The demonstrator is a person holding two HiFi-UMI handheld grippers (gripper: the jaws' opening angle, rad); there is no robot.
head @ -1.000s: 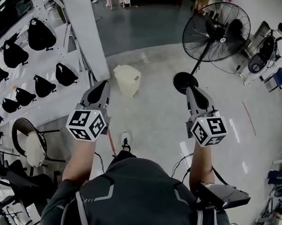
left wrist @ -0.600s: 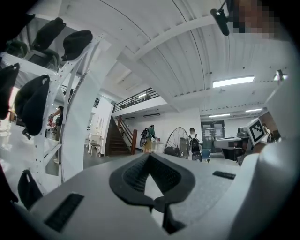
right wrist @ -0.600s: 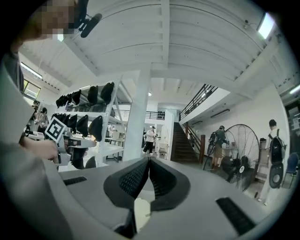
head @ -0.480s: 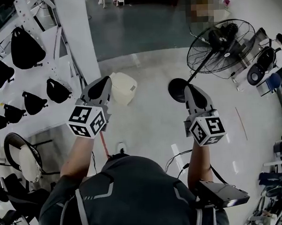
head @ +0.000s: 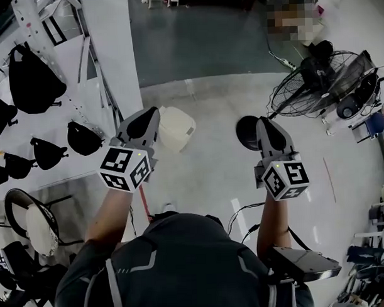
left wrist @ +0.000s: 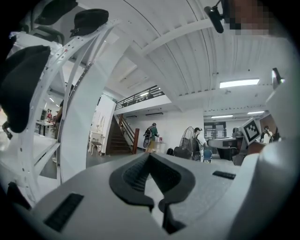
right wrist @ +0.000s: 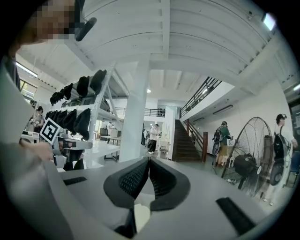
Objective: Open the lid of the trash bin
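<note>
At the far left a rack (head: 31,36) of black bags (head: 31,73) stands against a white column (head: 110,52). Just right of it, the left tongs (head: 151,113) are pressed together on nothing, their tip now right at the left edge of the cream trash bin (head: 177,139) on the floor. A second ago the bin sat farther off and clear of them, so the person has closed in on it. Its lid (head: 175,122) looks to be down still. The right tongs (head: 264,122) are also shut and empty, well to the bin's right, and the fan (head: 315,82) has slid toward the right edge. Neither gripper view shows the bin, since both look level across the hall. I judge the approach nearly done, with a downward reach for the lid still needed.
</note>
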